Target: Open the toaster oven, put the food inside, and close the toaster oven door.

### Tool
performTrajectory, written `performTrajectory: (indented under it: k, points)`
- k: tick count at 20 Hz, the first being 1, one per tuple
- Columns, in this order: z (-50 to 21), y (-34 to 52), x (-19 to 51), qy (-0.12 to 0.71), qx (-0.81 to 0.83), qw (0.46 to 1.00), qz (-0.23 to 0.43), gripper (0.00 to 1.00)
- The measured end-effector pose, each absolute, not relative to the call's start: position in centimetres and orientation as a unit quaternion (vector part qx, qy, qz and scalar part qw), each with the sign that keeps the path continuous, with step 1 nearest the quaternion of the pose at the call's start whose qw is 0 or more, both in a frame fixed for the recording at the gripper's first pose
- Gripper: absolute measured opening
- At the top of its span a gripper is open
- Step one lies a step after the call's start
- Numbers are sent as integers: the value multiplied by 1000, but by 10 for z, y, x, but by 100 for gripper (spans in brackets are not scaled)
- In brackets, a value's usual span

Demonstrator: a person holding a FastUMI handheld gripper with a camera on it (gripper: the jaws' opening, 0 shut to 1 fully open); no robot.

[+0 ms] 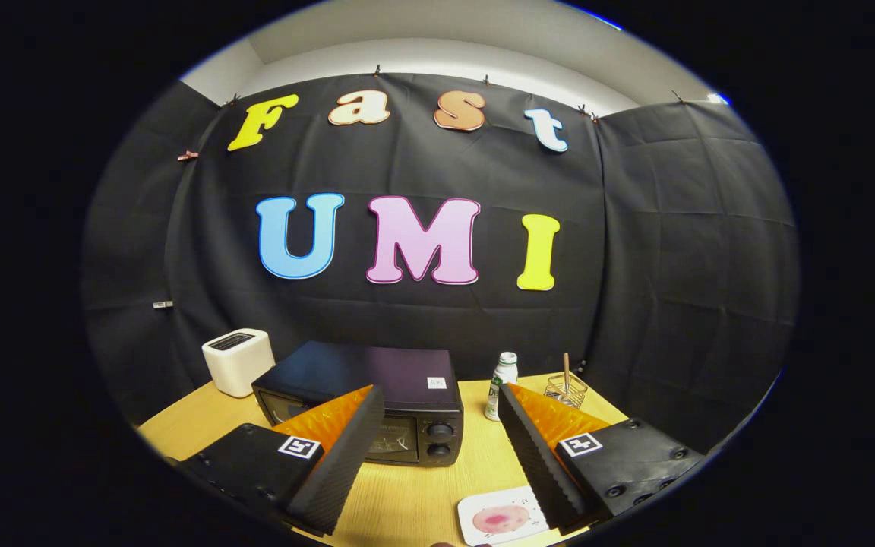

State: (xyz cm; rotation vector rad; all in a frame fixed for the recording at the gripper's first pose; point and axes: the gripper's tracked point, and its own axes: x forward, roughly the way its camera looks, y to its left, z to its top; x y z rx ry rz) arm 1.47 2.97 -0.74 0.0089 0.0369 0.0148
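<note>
Hovering above the bench, the tool is sitting with its two fingers spread wide and holding nothing, while the toaster oven is standing just ahead of them with its door shut, partly hidden behind the left finger. The food, a pinkish round slice, is lying on a small white tray close under the right finger, nearer than the oven. The door is not yet open, so I judge the handle to be the first target, and here the trouble is starting: the left finger is covering much of the door front, so where the handle runs is hard to tell, and a blind reach risks catching the control knobs at the oven's right end instead. Pulling too hard on a light oven may be dragging the whole box forward across the bench rather than swinging the door down. A white bottle is standing just beside the oven's right side, and a wire holder with a stick in it is sitting near that; a wide swing of the open right finger could be knocking either over. The white toaster is standing at the oven's left rear corner, less exposed. The slice looks thin and flat, so pinching it off the tray may be slipping or tearing it
</note>
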Motion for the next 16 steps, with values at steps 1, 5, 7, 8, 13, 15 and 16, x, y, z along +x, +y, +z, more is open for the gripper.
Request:
performTrajectory:
  k: [1,5,7,8,13,15,16]
  points:
    - [-9,32,17,21,4,1000,7,98]
    - [-20,52,31,42,14,999,13,98]
    - [-26,68,41,53,15,998,20,98]
    - [-31,75,46,59,11,998,24,98]
    - [-56,108,77,90,12,995,35,98]
    - [-66,123,91,99,12,994,41,98]
    - [-73,132,97,107,18,993,47,98]
